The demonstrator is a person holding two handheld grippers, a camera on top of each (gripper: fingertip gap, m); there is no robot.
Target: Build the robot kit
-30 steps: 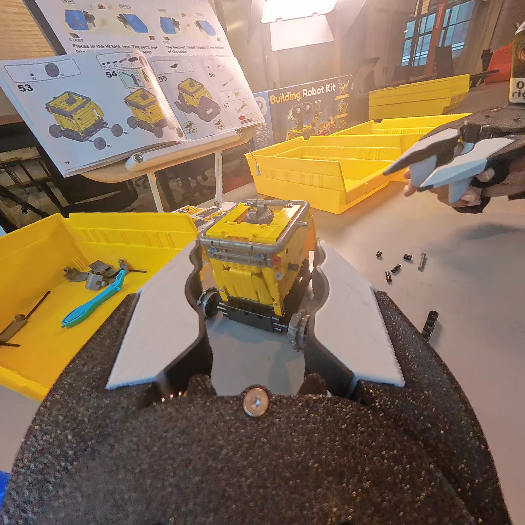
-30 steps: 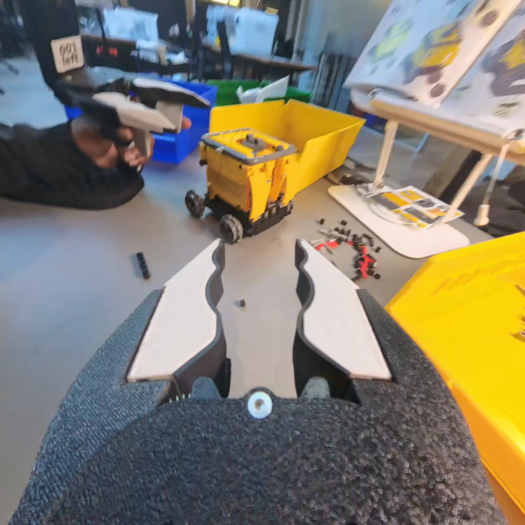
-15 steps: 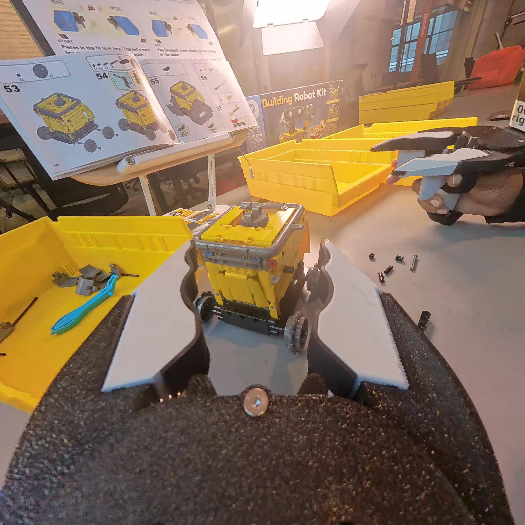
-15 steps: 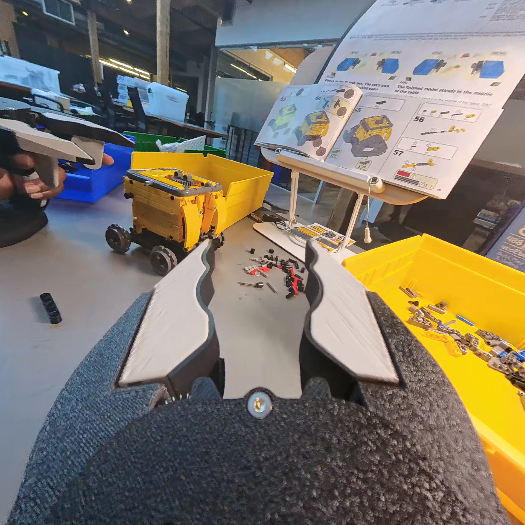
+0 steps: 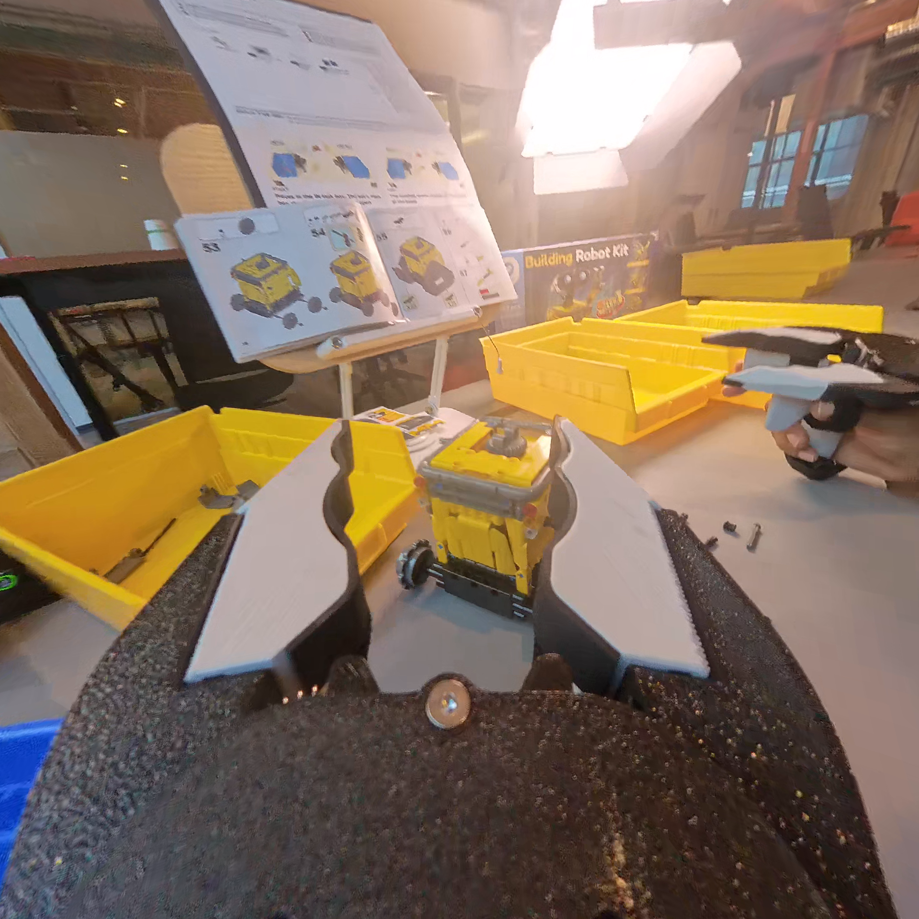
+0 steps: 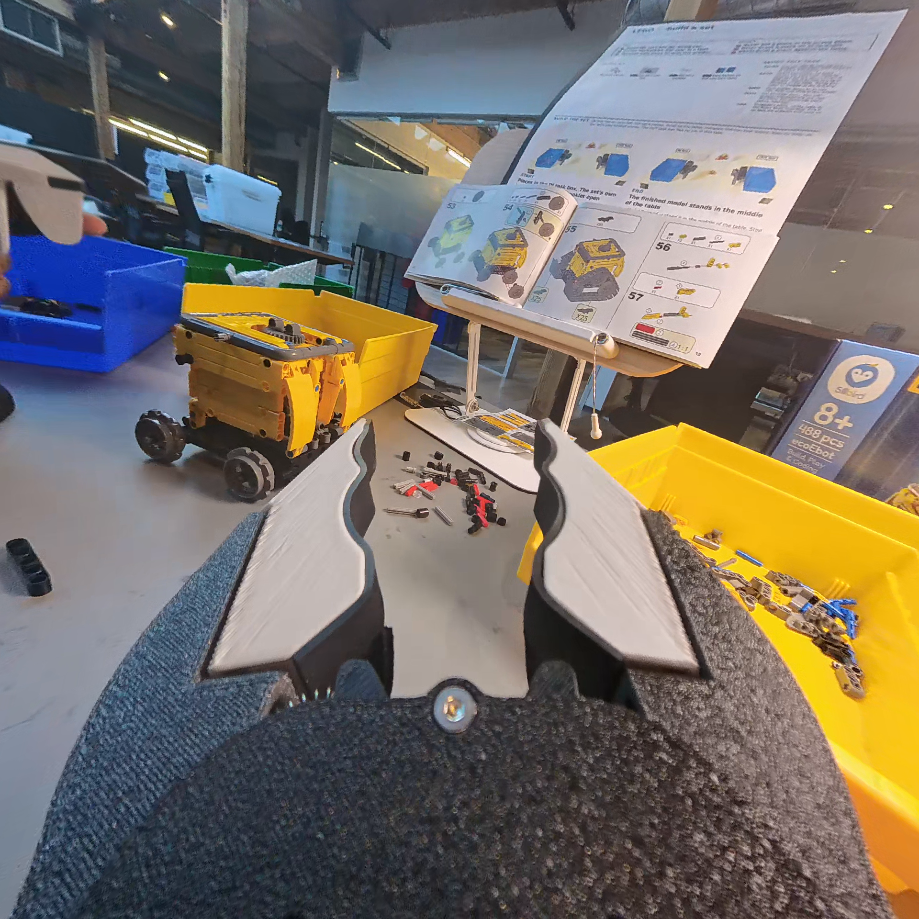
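Model point(image 5: 485, 517) between bins point(image 5: 149, 497), on table point(image 5: 746, 597)

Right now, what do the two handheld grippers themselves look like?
Both look alike. The left gripper has a rough, speckled black foam-like body, a silver screw at its centre, and two flat pale-grey fingers with wavy black inner edges. The right gripper matches, and has a pale-grey pistol-style handle.

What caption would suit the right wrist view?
Open right claw hovers over loose small parts, between a yellow brick vehicle and a yellow bin.
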